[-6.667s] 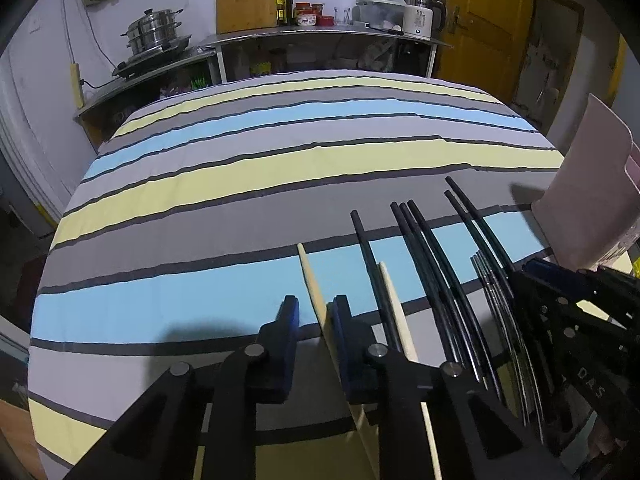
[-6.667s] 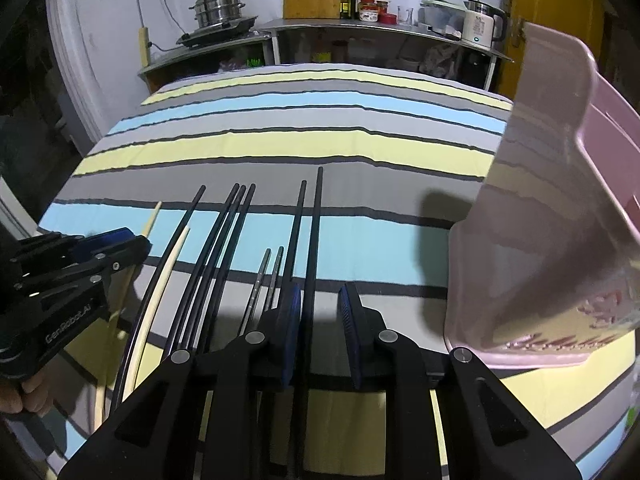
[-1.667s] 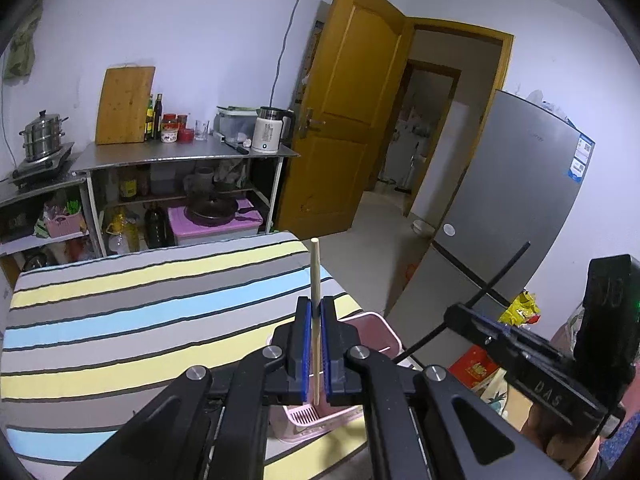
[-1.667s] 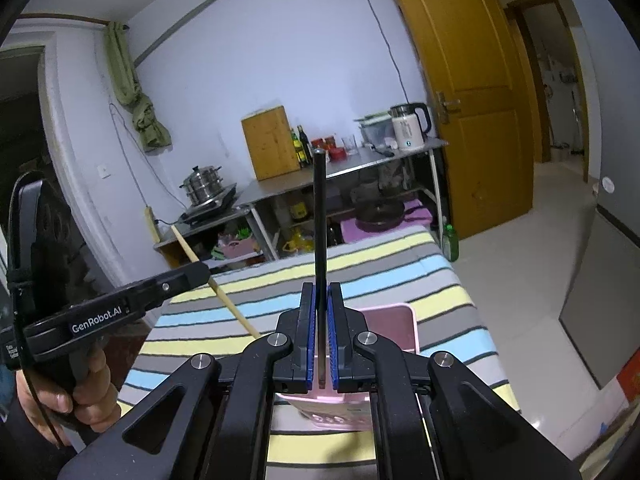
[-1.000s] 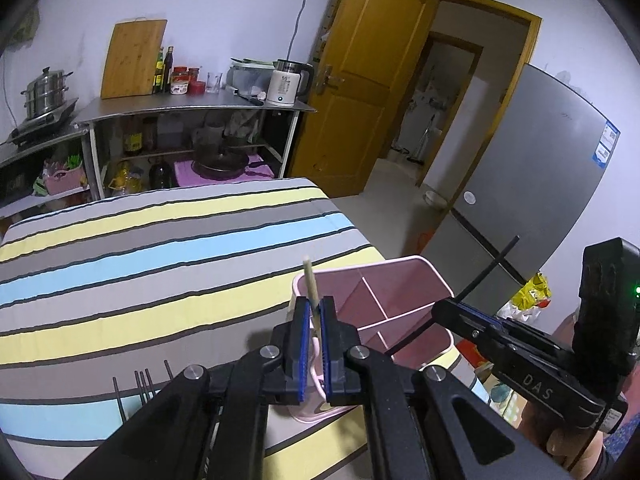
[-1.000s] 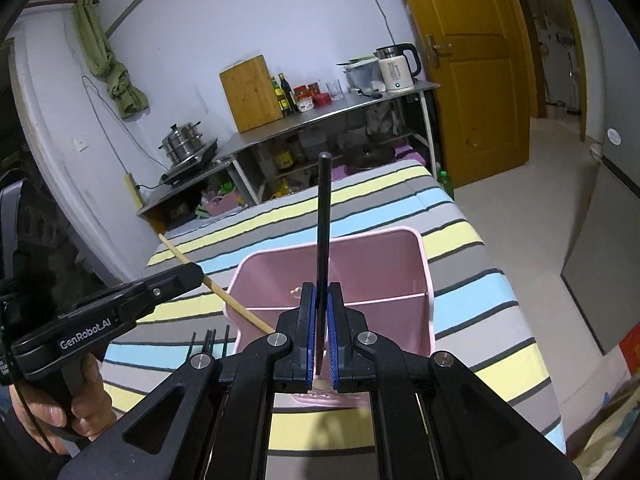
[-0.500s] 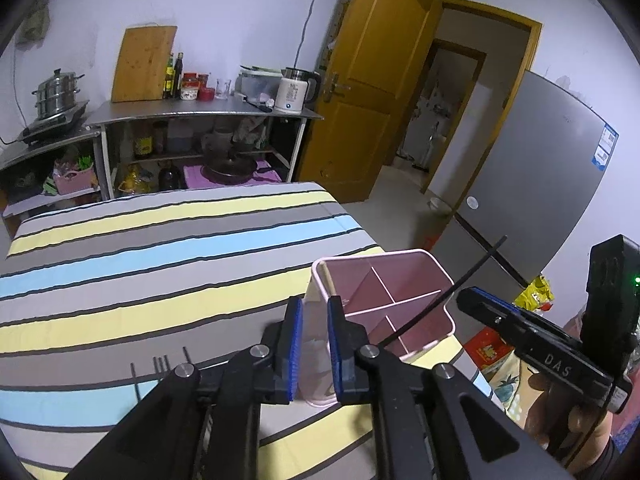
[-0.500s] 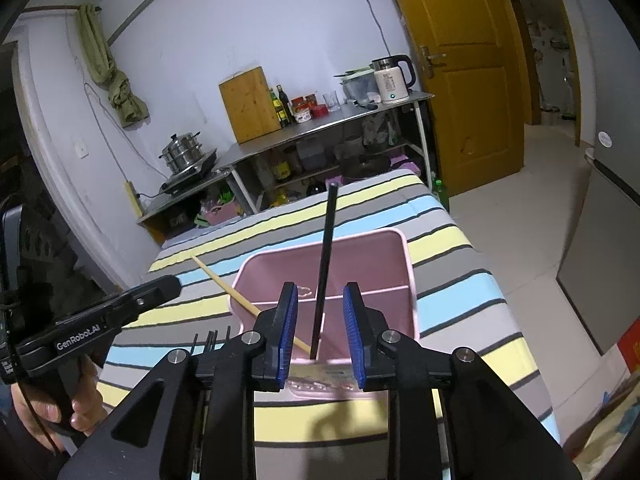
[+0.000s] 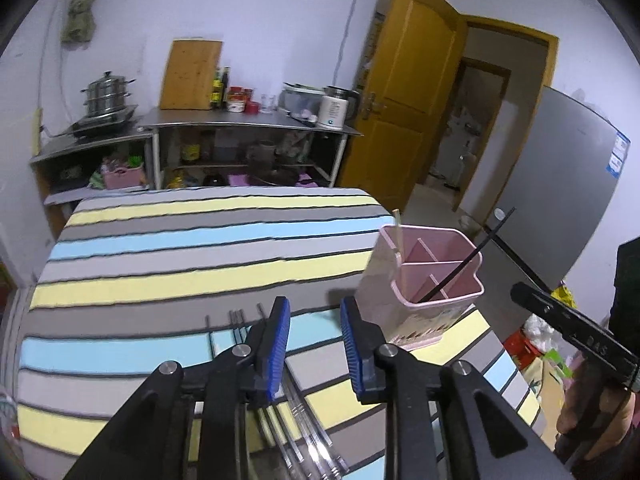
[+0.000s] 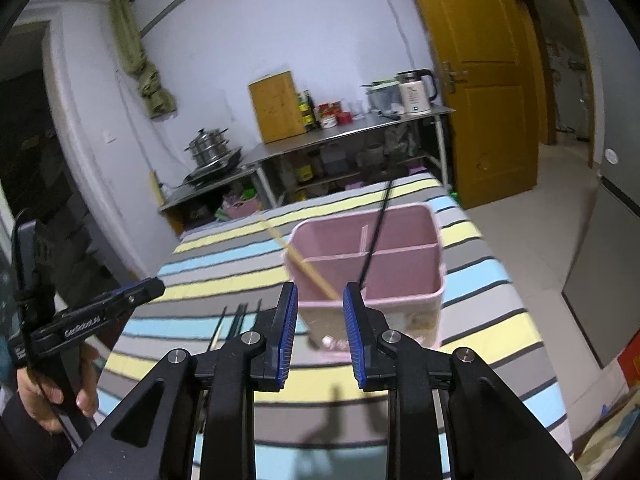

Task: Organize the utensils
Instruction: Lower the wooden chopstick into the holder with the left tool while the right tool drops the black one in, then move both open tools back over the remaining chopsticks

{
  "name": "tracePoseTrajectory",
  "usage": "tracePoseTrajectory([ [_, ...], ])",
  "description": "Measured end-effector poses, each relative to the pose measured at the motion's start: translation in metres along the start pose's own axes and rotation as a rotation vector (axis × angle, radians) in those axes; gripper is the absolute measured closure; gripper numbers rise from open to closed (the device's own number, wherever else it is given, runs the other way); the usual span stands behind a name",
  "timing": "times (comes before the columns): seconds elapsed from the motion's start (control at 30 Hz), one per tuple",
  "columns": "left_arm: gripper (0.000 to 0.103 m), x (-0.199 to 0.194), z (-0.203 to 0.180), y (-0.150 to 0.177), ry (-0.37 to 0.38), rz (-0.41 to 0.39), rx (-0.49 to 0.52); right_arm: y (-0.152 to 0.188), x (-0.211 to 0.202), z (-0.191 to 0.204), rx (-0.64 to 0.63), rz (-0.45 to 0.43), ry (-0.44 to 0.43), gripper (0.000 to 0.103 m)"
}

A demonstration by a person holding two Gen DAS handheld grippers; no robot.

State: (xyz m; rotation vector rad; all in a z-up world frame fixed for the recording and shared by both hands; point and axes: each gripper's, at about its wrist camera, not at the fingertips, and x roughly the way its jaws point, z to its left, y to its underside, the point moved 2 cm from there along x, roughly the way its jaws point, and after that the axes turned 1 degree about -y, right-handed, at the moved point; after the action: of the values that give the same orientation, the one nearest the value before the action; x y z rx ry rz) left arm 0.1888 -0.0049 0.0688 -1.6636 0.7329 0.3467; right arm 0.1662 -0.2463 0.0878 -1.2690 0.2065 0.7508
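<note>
Left gripper (image 9: 314, 344) hovering above the striped tablecloth (image 9: 180, 276), jaws apart and opening, blue pads (image 9: 279, 344) with nothing between them but cloth behind. Right gripper (image 10: 320, 334) likewise parted to a moderate gap, nothing pinched, pointing down toward the pink holder (image 10: 400, 300) just ahead of its tips. Holder standing upright near the right edge of the table, split by thin walls into compartments. Inside it, a pale wooden chopstick (image 10: 308, 270) leaning over the left rim, its top poking out past the wall, and a black chopstick (image 10: 374, 236) slanting up and back from the front compartment, well clear of the wooden one at the top. From the left wrist view, same holder (image 9: 400, 300) to the right of the pads, wooden stick (image 9: 400, 240) propped at the near left corner, black stick (image 9: 468, 264) leaning out to the right over the rim. Loose chopsticks (image 9: 236, 322), several dark and a few clear or metallic, lying side by side on the cloth under and to the left of the left gripper; exact count hard to tell. A hand (image 10: 52, 396) gripping the left tool's handle at the left edge of the right wrist view. Behind the table, a steel shelf (image 9: 240, 128) with a kettle (image 9: 334, 112), a cutting board (image 9: 190, 74) and stacked pots (image 9: 106, 94); a yellow door (image 9: 404, 92) open at the right.
</note>
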Motion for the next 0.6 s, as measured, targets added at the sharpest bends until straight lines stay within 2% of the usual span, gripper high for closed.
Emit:
tracePoseTrajectory([
  [0.33, 0.077, -0.014, 0.040, 0.042, -0.076, 0.015, -0.049, 0.036, 0.015, 0.034, -0.060, 0.084, -0.062, 0.079],
  [0.6, 0.077, 0.005, 0.063, 0.076, -0.120, 0.090, -0.077, 0.059, 0.040, 0.051, -0.078, 0.166, -0.097, 0.079],
])
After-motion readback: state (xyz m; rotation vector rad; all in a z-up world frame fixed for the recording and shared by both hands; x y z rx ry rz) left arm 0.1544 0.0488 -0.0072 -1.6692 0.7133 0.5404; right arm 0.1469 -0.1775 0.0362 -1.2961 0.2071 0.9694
